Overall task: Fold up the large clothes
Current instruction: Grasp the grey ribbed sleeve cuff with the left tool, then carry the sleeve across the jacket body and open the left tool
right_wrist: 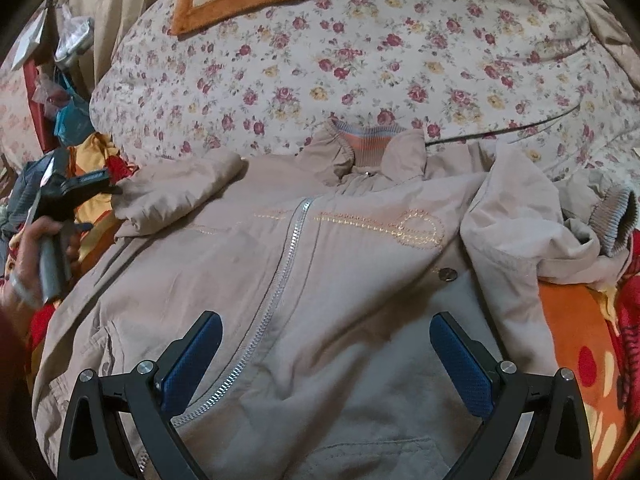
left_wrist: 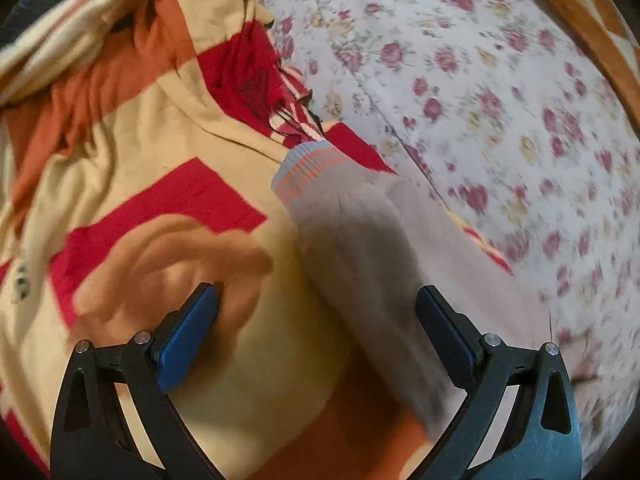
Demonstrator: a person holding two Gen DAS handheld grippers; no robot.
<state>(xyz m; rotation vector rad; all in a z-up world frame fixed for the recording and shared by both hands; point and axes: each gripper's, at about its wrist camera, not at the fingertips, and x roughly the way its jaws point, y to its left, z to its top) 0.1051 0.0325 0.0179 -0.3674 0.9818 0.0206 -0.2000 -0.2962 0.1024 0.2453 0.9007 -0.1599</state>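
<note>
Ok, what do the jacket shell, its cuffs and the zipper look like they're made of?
Jacket shell: seems a thin matte woven fabric, cotton or nylon blend; it creases softly without shine. Cuff: ribbed knit, likely stretchy, with visible vertical ribs. Zipper: silvery teeth that glint, probably metal, though plated plastic is possible.

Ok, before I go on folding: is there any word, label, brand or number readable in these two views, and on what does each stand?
None can be read.
Dark print on the yellow blanket, left edge of the left wrist view: blurred, unreadable.
Jacket: gold embroidery across the chest is a stitched line and ring, not lettering.
Snap button on the jacket: any marking too small to tell.
Gripper pads: no text visible.
</note>
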